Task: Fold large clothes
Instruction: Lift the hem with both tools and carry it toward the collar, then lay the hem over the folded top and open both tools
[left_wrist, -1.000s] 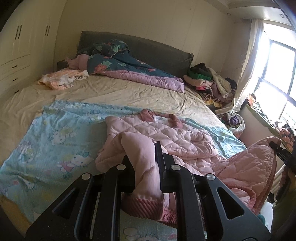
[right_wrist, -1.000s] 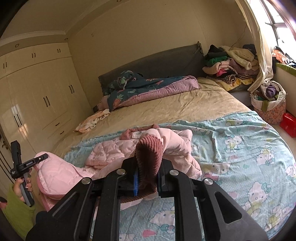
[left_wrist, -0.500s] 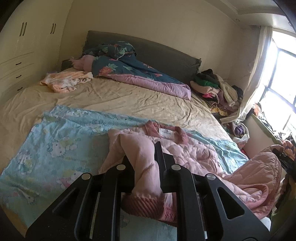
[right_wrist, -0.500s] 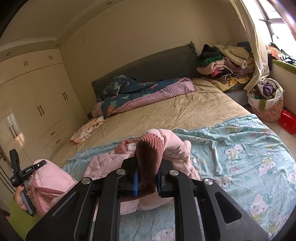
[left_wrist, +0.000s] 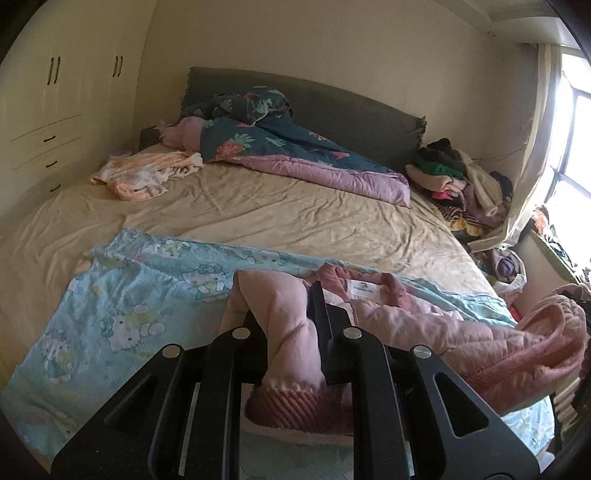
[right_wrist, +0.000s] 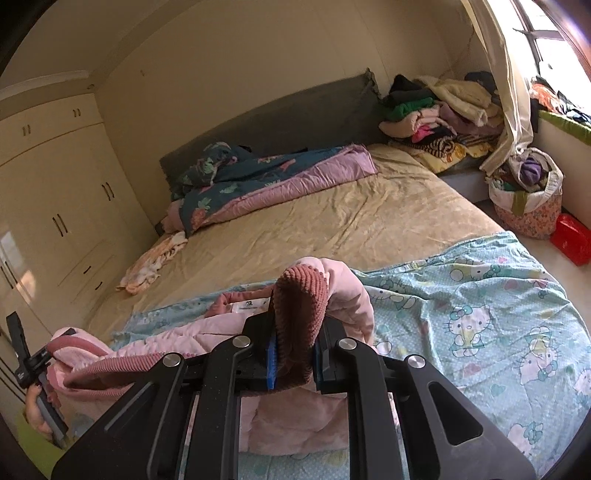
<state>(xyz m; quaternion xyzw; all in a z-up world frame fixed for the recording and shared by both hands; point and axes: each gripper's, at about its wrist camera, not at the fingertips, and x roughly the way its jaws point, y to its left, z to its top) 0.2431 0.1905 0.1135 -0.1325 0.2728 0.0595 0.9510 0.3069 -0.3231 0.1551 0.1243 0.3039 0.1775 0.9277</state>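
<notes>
A pink quilted jacket (left_wrist: 424, 325) with darker ribbed cuffs and hem lies on a light blue Hello Kitty sheet (left_wrist: 122, 306) at the near end of the bed. My left gripper (left_wrist: 286, 325) is shut on a pink sleeve just above its ribbed cuff (left_wrist: 295, 410). My right gripper (right_wrist: 295, 343) is shut on the jacket's ribbed edge (right_wrist: 301, 306), which folds over between the fingers. The jacket (right_wrist: 166, 343) stretches between both grippers, collar and label facing the headboard. My left gripper also shows at the far left of the right wrist view (right_wrist: 26, 365).
A beige bed sheet (left_wrist: 277, 210) covers the bed beyond. A dark floral duvet (left_wrist: 280, 147) and a peach garment (left_wrist: 144, 173) lie near the headboard. A clothes pile (right_wrist: 436, 114), a fabric basket (right_wrist: 524, 199) and a red box (right_wrist: 570, 238) are on the window side. Wardrobes (right_wrist: 48, 192) stand left.
Both grippers have moved forward towards the headboard and lifted a little, carrying the jacket's near edge and sleeves with them; the jacket bunches closer to its collar. Both grips stay shut.
</notes>
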